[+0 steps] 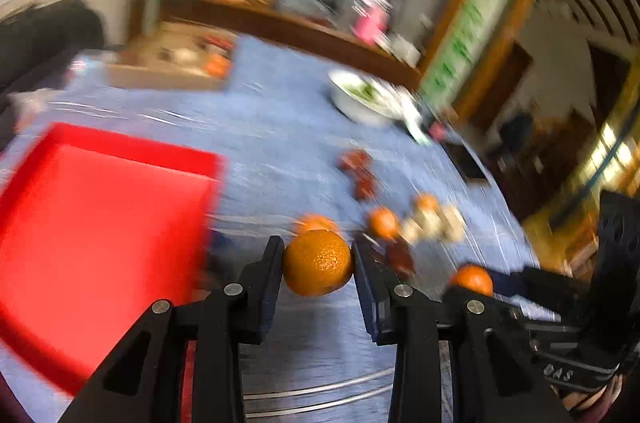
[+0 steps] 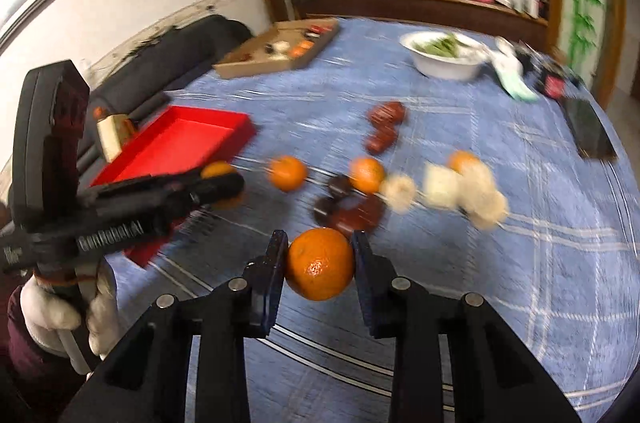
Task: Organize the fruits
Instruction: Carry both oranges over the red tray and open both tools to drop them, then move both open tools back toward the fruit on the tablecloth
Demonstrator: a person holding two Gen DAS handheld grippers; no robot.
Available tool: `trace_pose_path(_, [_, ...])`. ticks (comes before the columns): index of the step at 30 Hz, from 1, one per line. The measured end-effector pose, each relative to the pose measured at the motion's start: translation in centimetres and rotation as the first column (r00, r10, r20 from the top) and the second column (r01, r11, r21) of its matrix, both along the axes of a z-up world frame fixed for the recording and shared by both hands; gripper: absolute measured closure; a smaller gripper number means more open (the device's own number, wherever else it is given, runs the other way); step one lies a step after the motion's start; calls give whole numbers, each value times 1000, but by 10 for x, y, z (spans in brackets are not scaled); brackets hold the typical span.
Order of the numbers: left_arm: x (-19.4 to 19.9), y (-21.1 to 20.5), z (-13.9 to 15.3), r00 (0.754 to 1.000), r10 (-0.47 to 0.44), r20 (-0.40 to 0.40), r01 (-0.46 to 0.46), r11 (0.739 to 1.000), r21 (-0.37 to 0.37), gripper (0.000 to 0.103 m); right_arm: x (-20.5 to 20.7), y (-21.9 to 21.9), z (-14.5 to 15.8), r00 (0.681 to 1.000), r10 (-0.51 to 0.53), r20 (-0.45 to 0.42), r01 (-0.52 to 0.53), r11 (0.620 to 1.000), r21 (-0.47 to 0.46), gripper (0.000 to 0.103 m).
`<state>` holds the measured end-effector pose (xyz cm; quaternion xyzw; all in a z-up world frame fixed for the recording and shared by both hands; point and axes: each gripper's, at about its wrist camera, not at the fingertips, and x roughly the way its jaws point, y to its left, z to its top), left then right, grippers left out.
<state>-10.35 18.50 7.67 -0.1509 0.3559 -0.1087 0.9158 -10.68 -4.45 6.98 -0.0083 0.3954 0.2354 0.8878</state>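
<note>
My left gripper (image 1: 318,255) is shut on an orange (image 1: 318,263) and holds it above the blue tablecloth, just right of the red tray (image 1: 100,223). My right gripper (image 2: 320,259) is shut on another orange (image 2: 320,264), also held above the cloth. In the right wrist view the left gripper (image 2: 224,183) shows at left with its orange (image 2: 218,170) beside the red tray (image 2: 180,147). Loose oranges (image 2: 287,173), dark red fruits (image 2: 386,115) and pale round fruits (image 2: 440,187) lie on the cloth ahead. The views are blurred.
A white bowl with greens (image 2: 444,53) and a cardboard box of items (image 2: 280,49) stand at the far side. A dark phone-like slab (image 2: 590,131) lies at the right table edge. A dark sofa (image 2: 172,59) is behind the table.
</note>
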Motion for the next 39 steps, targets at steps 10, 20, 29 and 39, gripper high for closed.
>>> trace_pose_path(10, [-21,131,-22,922,385,-43,-379,919,105,67,10,148,17,963,269,-13,-269,962,40,72])
trace_pose_path(20, [-24,158,-46,907,411,-95,-408,912,54,66,28,242,-36,929,343,-136,-349,937,-24,72])
trace_pose_path(29, [-25,162,-41,901,421,-100,-420,907,29,63,24,249,-39,932,343,-112,-350,935,-49,65])
trace_pose_path(39, [-38,144,-9,907,421,-23,-420,907,36,51,9,207,-11,947,317,-44,-317,948,12,63])
